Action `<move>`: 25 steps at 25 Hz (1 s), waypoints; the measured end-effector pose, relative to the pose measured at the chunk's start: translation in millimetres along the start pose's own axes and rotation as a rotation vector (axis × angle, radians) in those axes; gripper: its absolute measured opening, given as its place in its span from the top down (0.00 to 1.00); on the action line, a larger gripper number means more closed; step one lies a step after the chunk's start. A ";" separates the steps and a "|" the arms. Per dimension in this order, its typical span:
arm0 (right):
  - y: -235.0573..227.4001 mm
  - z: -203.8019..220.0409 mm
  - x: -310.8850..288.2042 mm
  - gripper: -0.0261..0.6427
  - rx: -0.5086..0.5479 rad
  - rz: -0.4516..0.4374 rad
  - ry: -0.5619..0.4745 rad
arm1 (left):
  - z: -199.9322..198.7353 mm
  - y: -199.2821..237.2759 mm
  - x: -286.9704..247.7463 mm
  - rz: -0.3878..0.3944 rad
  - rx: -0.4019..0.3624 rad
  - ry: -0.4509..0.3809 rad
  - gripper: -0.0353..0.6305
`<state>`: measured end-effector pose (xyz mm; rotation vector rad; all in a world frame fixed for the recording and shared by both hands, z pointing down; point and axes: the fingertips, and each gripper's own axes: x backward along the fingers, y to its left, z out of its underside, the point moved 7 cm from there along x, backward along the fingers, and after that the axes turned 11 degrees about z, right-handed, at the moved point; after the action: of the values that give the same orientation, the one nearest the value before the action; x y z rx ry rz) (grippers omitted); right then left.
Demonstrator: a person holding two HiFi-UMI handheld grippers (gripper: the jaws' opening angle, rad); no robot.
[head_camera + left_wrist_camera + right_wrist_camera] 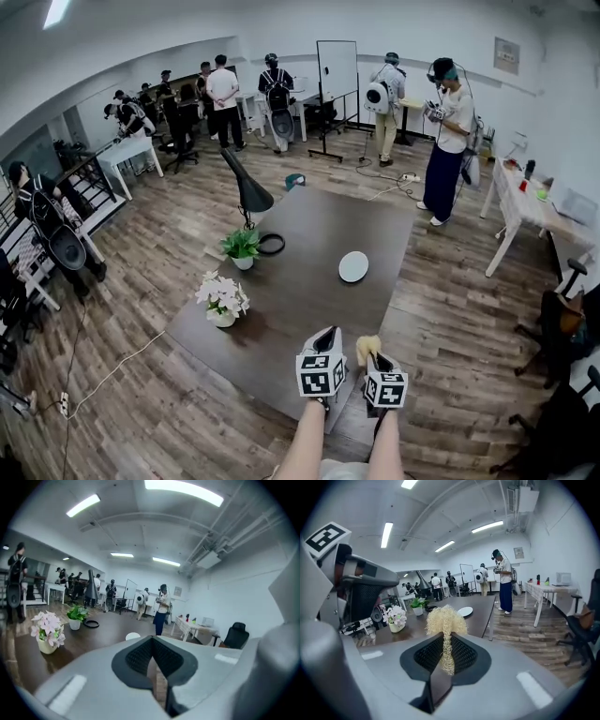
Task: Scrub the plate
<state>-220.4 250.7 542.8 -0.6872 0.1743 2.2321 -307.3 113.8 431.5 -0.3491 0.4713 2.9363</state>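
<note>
Near the front edge of the worktop (309, 309), the right gripper (446, 657) is clamped on a straw-coloured scrubber (445, 620). Its long axis runs along the jaws, frayed tuft pointing toward the far end, stem buried between them. The left gripper (153, 663) sits just beside it, jaws together, nothing held. Farther out, well apart, the white plate (353, 266) lies flat, right of centre, its near rim cut off in the left gripper view.
</note>
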 end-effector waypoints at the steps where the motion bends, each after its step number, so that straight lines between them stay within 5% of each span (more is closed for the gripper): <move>1: -7.7 1.6 -1.6 0.86 -0.027 -0.008 0.005 | -0.6 -7.0 -1.4 0.000 0.012 -0.023 0.94; 5: -34.9 8.0 -10.2 0.86 -0.027 -0.049 0.032 | 18.8 -26.7 -22.1 -0.002 -0.074 0.067 0.95; 9: -48.2 -5.8 -16.9 0.86 0.033 -0.124 0.004 | 39.9 -29.9 -43.4 -0.049 -0.065 0.115 0.95; 16: -81.9 -34.4 -29.8 0.86 0.184 -0.223 -0.056 | 49.4 -55.3 -81.7 -0.115 -0.045 0.099 0.94; 25: -142.1 -34.8 -29.6 0.86 0.228 -0.256 -0.050 | 68.2 -85.4 -102.9 -0.182 0.031 0.044 0.95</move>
<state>-87.1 317.7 541.8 -0.4997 0.2937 1.9458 -206.8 205.1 495.5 -0.4301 0.4635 2.7472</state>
